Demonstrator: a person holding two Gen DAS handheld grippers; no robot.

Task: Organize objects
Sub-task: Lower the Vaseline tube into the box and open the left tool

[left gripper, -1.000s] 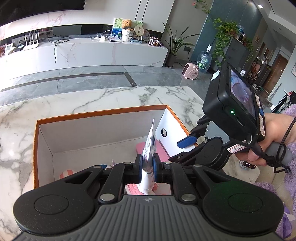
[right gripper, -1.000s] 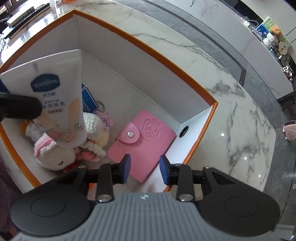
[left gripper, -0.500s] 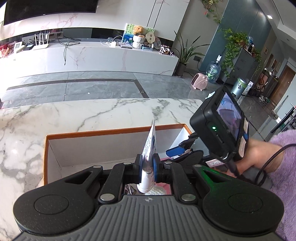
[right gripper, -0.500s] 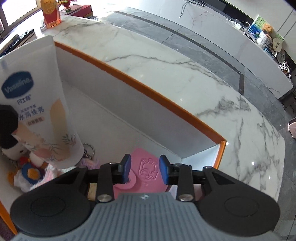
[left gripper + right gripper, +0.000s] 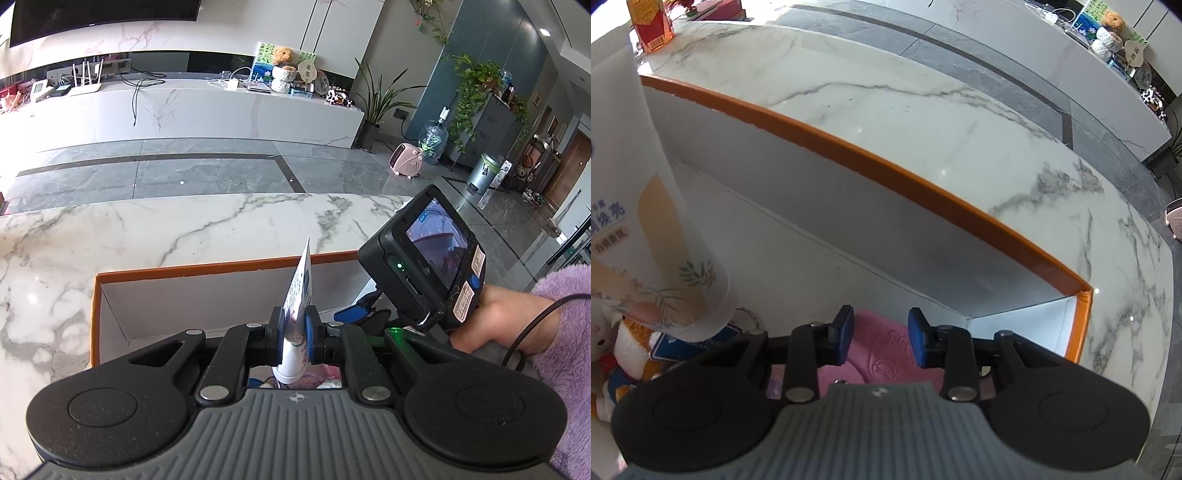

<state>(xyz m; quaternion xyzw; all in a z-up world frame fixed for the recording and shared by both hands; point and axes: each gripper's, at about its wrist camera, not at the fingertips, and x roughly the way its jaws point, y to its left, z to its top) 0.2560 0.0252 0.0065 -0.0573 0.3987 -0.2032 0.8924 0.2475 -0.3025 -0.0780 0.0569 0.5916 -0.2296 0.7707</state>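
Observation:
My left gripper (image 5: pixel 294 334) is shut on a white Vaseline lotion tube (image 5: pixel 297 314), held cap down over the orange-rimmed white box (image 5: pixel 207 271). The tube also shows at the left of the right wrist view (image 5: pixel 646 206). My right gripper (image 5: pixel 880 336) is open and empty, low inside the box (image 5: pixel 923 192) above a pink card wallet (image 5: pixel 882 360). Knitted plush toys (image 5: pixel 624 347) and a blue tag (image 5: pixel 687 343) lie in the box under the tube. The right gripper shows in the left wrist view (image 5: pixel 360 312), just right of the tube.
The box sits on a white marble table (image 5: pixel 184 229). An orange bottle (image 5: pixel 652 26) stands at the table's far corner. A grey tiled floor (image 5: pixel 184 166) and a long white cabinet (image 5: pixel 221 107) lie beyond.
Both grippers have tilted up and drawn back, so less of the box floor shows. The tube stays clamped in the left gripper. The right gripper stays open over the pink wallet.

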